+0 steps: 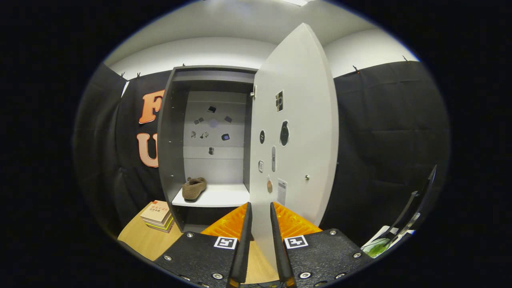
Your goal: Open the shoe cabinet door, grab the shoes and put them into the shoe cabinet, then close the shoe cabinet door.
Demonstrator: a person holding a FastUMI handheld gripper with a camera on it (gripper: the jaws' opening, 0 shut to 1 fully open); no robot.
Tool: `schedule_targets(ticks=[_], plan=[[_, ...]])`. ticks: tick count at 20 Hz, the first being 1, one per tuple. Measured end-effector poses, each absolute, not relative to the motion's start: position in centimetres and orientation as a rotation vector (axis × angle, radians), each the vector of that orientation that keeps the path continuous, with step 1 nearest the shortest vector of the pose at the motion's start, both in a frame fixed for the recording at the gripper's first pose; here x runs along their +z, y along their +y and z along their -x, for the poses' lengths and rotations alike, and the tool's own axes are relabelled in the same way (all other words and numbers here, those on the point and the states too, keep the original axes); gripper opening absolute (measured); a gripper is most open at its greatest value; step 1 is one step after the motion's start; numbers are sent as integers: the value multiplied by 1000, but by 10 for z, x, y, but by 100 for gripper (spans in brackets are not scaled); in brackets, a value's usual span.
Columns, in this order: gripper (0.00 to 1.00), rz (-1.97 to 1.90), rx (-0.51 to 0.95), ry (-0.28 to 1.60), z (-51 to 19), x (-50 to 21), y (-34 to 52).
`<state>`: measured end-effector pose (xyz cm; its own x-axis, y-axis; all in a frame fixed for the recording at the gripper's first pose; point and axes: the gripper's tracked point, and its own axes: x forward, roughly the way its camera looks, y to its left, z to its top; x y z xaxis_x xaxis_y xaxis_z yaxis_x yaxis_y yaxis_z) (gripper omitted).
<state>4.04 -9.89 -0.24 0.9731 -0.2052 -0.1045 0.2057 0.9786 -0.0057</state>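
The dark grey shoe cabinet stands open on the wooden table. Its white door is swung out to the right on hinges at the cabinet's right wall, with a small knob near its free edge. One brown shoe lies on the left part of the white shelf inside. My gripper is in front of the door's lower hinge side. Its fingers stand a narrow gap apart and hold nothing; through the gap I see the door's face and the table.
A stack of books lies on the wooden table left of the cabinet. At the right stand a dark slanted frame and a green thing. Small stickers dot the door and the cabinet's back wall.
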Motion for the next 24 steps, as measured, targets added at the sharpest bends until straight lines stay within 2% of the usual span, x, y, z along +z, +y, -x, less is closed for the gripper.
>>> schedule_targets(ticks=[11, 24], plan=[[32, -33, -28, 249, -61, -69, -18], [32, -106, 113, 536, -84, -224, 56]])
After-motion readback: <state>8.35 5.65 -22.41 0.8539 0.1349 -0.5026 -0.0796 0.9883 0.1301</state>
